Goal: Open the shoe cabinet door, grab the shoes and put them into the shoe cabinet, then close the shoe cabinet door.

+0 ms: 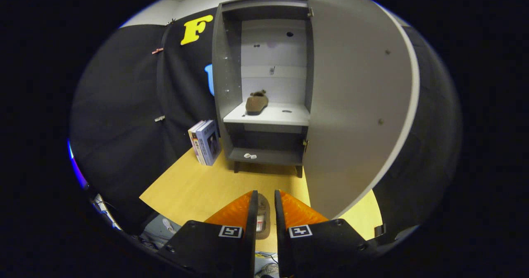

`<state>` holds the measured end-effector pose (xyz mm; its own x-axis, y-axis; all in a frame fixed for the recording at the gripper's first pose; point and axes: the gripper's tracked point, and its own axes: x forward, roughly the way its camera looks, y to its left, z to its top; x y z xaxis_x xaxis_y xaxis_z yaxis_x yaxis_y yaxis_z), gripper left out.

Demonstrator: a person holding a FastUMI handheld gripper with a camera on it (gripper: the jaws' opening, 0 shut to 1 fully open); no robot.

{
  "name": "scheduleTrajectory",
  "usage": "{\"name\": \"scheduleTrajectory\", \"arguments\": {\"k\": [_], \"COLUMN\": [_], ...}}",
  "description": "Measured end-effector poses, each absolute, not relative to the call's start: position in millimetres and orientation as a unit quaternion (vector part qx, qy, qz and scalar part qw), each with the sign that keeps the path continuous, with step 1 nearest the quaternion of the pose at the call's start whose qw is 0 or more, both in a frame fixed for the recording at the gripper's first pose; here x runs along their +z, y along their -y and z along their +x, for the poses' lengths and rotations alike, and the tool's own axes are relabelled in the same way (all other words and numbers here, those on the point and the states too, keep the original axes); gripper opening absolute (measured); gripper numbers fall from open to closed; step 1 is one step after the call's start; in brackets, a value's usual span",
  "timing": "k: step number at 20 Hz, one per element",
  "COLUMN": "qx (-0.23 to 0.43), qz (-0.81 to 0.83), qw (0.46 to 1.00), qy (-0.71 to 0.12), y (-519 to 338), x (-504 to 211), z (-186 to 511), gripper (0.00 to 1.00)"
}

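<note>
Shoe cabinet (231,84) stands on the wooden worktop (198,187) at 12 o'clock from the gripper (264,205), well beyond the jaws. Cabinet door (355,104) is swung wide open, hinged on the cabinet's right side, its edge reaching toward 1 o'clock of the jaws. Middle shelf (285,117) holds one brown shoe (256,103), lying toward the shelf's left side. Bottom shelf (272,157) carries small white bits (249,155); cannot tell what they are. Books (205,141) stand upright just left of the cabinet, at 11 o'clock. Jaws nearly closed, narrow gap, with a second shoe (263,216) seen in the gap; cannot tell whether both fingers press on it.
</note>
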<state>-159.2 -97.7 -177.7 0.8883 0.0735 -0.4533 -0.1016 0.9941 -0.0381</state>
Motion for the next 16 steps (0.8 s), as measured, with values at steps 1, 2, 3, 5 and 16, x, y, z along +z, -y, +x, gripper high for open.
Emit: {"name": "scheduleTrajectory", "arguments": {"k": [1,2,3,5,16], "qx": [0.047,0.049,0.051,0.049,0.008], "qz": [-0.038,-0.041,-0.041,-0.037,-0.025], "qw": [0.967,0.96,0.954,0.942,0.909], "qy": [-0.249,-0.271,-0.294,-0.33,-0.417], "y": [90,82,75,62,37], "x": [-197,-217,-237,-272,-410], "z": [-154,-150,-146,-141,-103], "gripper": [0.26,0.26,0.26,0.26,0.26]}}
